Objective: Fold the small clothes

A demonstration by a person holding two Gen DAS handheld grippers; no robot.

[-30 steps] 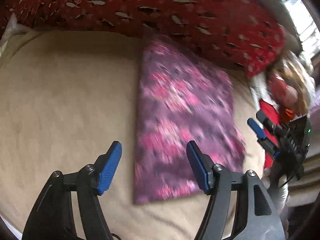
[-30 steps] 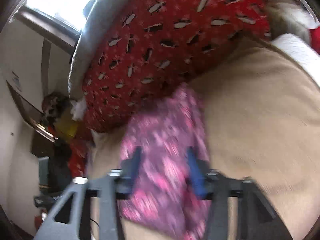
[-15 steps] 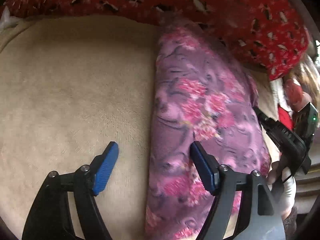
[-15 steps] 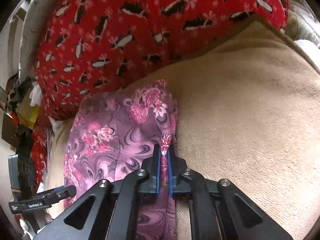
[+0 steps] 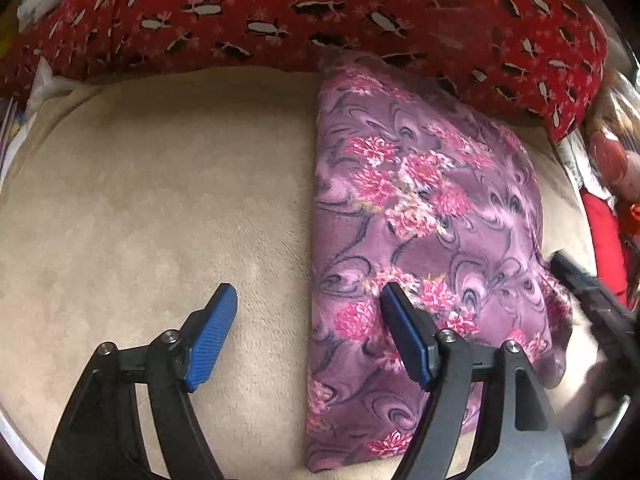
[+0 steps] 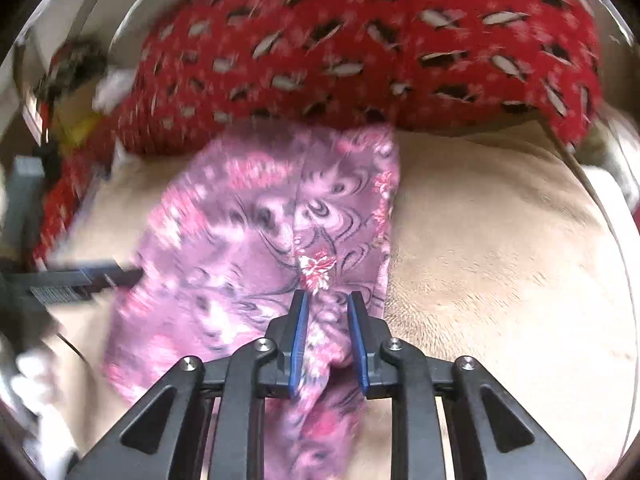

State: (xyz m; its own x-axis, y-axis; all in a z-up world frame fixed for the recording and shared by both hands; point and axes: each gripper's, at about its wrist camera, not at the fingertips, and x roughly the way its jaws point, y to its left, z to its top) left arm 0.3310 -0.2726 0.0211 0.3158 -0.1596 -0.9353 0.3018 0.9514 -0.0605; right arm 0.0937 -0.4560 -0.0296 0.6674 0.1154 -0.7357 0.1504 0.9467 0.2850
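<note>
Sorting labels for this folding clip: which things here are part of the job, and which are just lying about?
Part of the job:
purple floral garment
left tongs, open
right tongs, cloth between them

Lying about:
red patterned blanket
beige cover

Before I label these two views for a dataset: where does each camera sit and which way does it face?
Left wrist: on the left gripper, facing steeply down at the beige blanket; its open fingers straddle the purple floral garment edge.
Right wrist: on the right gripper, angled down; garment bunched between its just-opening fingers.
Shared: garment, blanket, red patterned fabric.
</note>
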